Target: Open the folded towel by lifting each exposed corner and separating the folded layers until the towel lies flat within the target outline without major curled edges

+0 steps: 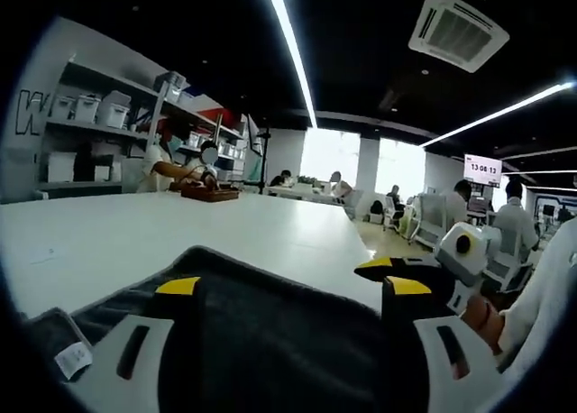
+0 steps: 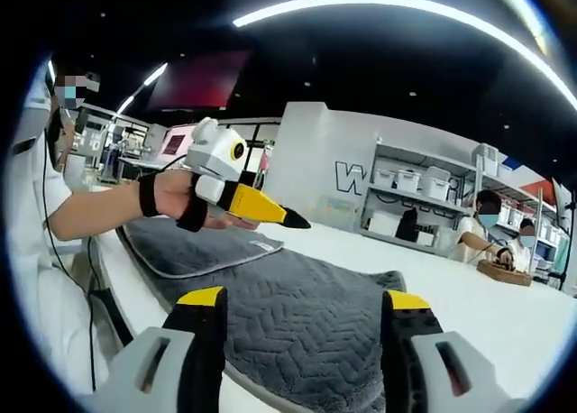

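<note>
A dark grey towel (image 1: 270,341) with a herringbone weave lies on the white table (image 1: 135,242). It runs under and between my left gripper's (image 1: 294,287) yellow-tipped jaws, which stand wide apart just above it. A white tag (image 1: 68,359) shows at the towel's corner on the left. My right gripper (image 1: 379,269) comes in from the right, near the towel's edge. In the right gripper view the towel (image 2: 306,327) stretches ahead of my right gripper (image 2: 305,298), whose jaws are open. A second layer (image 2: 185,246) with a pale hem lies beyond. The left gripper (image 2: 288,220) hovers over it in a hand.
The table edge (image 2: 122,278) runs close beside the person's white sleeve (image 2: 36,251). Shelves with white bins (image 1: 90,111) stand behind the table. People work at the far end near a brown tray (image 1: 209,195). More bare white table (image 2: 487,314) extends past the towel.
</note>
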